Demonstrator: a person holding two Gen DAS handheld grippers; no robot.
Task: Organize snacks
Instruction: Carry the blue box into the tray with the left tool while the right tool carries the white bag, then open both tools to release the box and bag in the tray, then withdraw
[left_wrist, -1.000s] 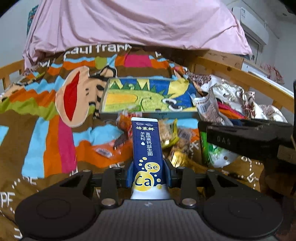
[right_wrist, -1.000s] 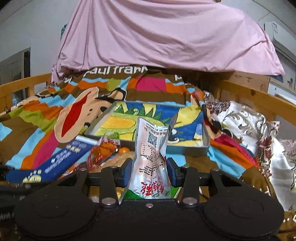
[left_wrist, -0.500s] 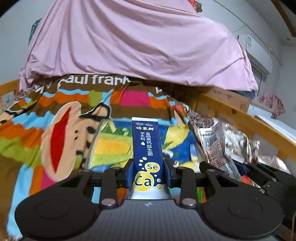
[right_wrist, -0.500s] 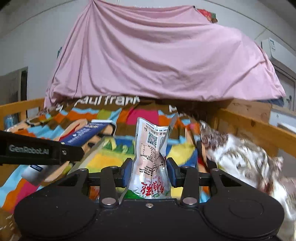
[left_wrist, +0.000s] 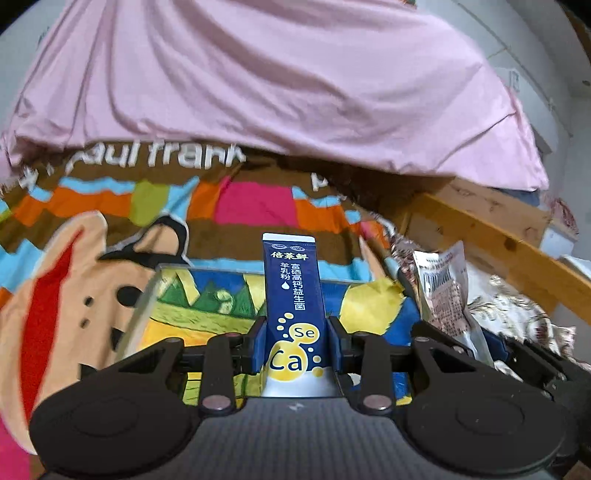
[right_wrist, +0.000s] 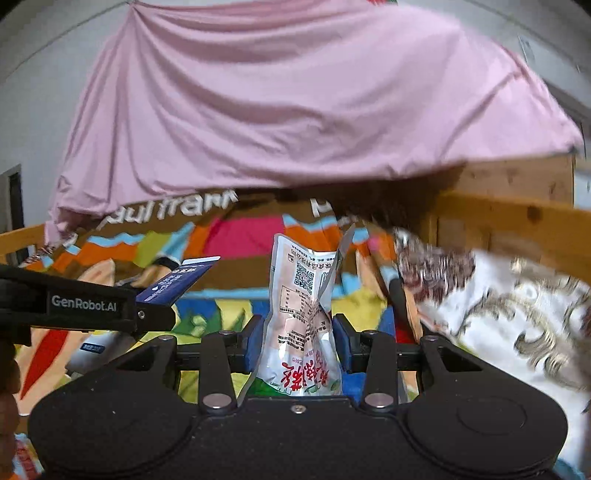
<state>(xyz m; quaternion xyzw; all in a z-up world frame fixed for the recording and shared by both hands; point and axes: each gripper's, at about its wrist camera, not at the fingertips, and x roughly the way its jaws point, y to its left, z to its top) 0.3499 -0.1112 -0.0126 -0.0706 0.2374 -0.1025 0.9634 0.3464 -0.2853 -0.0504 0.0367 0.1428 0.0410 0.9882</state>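
Note:
My left gripper (left_wrist: 295, 347) is shut on a tall dark blue packet (left_wrist: 293, 306) marked "Se Ca", held upright above a tray (left_wrist: 147, 295) with a colourful dinosaur picture. My right gripper (right_wrist: 298, 345) is shut on a pale pink and white snack pouch (right_wrist: 303, 314) with a QR code, also over the tray (right_wrist: 221, 308). The pouch shows at the right of the left wrist view (left_wrist: 447, 291). The left gripper and its blue packet (right_wrist: 177, 282) show at the left of the right wrist view.
A striped cartoon bedspread (left_wrist: 92, 229) covers the bed. A pink sheet (left_wrist: 258, 81) hangs behind. A wooden bed rail (left_wrist: 509, 258) runs along the right, with patterned white cloth (right_wrist: 517, 302) beside it.
Both grippers have lifted off the snack pile and moved forward over the tray, each keeping its packet. The loose snacks on the bedspread have dropped out of sight.

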